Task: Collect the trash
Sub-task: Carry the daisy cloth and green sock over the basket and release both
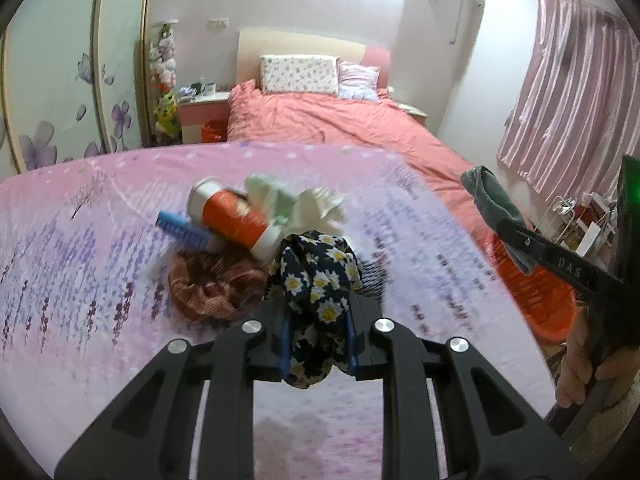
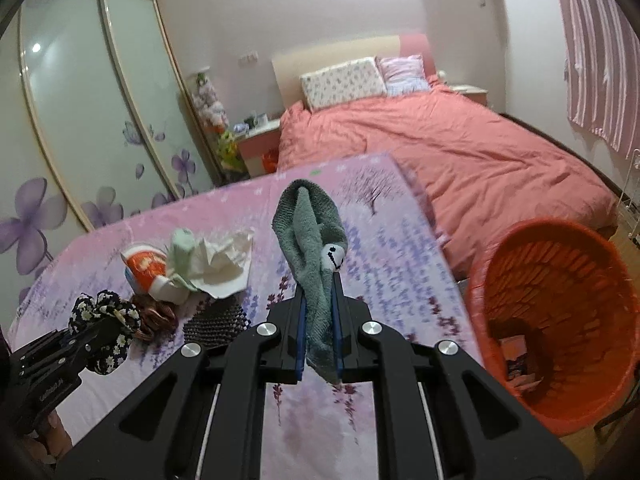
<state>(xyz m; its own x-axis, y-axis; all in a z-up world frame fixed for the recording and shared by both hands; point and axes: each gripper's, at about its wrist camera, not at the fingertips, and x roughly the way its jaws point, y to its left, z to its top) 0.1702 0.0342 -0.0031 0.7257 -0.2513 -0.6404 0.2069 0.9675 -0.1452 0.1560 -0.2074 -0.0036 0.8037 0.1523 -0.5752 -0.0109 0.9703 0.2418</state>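
Right tongs (image 2: 320, 320) clenched on grey sock (image 2: 310, 232) – orange basket (image 2: 560, 320) lies lower right, nearer this hand; left tongs (image 1: 318, 316) grip floral scrunchie (image 1: 316, 276) over desk (image 1: 100, 280).

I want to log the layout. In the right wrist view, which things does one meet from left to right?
Floral scrunchie in the left claw → orange tube → crumpled tissue → grey-green sock in the right claw → orange basket.

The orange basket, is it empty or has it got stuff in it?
Not empty. The orange basket has a few small items at its bottom, too unclear to identify.
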